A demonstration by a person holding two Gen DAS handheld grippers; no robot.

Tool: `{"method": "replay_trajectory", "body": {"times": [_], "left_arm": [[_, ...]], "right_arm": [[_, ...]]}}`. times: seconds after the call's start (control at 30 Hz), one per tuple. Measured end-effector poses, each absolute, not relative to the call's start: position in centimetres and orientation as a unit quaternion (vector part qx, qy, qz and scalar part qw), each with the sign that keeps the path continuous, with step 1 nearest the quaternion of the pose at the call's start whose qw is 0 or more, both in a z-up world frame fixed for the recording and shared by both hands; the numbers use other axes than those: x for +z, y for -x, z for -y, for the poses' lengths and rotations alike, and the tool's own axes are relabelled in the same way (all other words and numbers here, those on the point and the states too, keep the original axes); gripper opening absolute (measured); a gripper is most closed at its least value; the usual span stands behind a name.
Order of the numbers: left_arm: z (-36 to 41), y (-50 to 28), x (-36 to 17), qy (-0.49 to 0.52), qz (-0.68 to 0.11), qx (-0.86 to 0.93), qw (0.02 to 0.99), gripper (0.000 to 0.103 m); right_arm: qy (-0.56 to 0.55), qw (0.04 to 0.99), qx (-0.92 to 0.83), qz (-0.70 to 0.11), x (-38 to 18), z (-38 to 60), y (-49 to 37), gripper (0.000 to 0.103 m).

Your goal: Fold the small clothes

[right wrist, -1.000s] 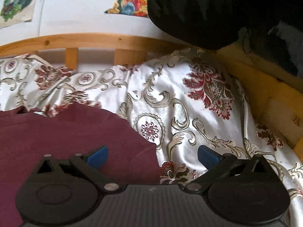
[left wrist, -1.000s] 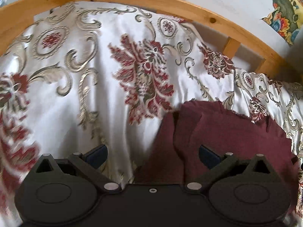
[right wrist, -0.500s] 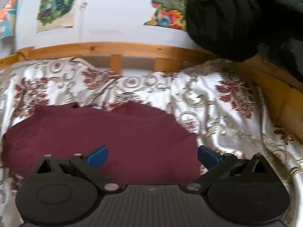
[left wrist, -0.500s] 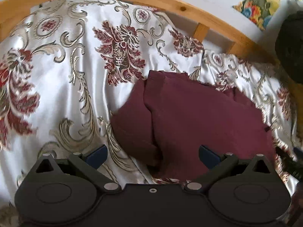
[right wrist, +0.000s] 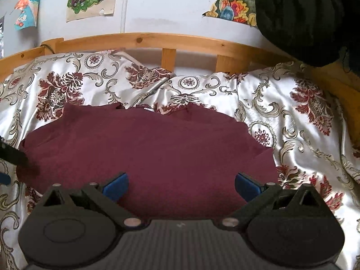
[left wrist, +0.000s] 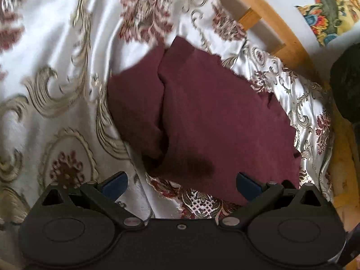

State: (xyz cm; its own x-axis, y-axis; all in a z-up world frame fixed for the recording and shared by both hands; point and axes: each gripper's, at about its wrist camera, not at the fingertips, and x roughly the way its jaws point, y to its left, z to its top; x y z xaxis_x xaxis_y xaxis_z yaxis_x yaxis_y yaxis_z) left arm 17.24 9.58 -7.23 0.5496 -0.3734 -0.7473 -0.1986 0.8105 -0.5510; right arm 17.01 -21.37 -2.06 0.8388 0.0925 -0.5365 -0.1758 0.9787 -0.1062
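Both tools gape wide and hold nothing: the left tool point(left wrist: 181, 183) above the near edge of the maroon garment point(left wrist: 209, 117), the right tool point(right wrist: 181, 185) over its middle. The garment lies folded flat on the floral satin bedspread point(right wrist: 292, 117), inside the wooden bed frame point(right wrist: 146, 40).

Counted one maroon garment point(right wrist: 146, 148) on one floral satin bedspread point(right wrist: 303, 121). One wooden bed rail point(right wrist: 139, 41) behind it, with two short uprights visible. Three posters on the wall in full view, a fourth part-hidden. One black bundle point(right wrist: 301, 15). Two grippers, each with two blue-padded fingers.
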Motion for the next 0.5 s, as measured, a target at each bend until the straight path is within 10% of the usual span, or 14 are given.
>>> {"method": "replay_trajectory", "body": {"times": [0.5], "left_arm": [[-11.9, -18.9, -10.6, 0.421, -0.48, -0.017, 0.769, 0.102]], "right_arm": [[0.064, 0.953, 0.109, -0.275, -3.3, 20.3, -19.0, 0.103]]}}
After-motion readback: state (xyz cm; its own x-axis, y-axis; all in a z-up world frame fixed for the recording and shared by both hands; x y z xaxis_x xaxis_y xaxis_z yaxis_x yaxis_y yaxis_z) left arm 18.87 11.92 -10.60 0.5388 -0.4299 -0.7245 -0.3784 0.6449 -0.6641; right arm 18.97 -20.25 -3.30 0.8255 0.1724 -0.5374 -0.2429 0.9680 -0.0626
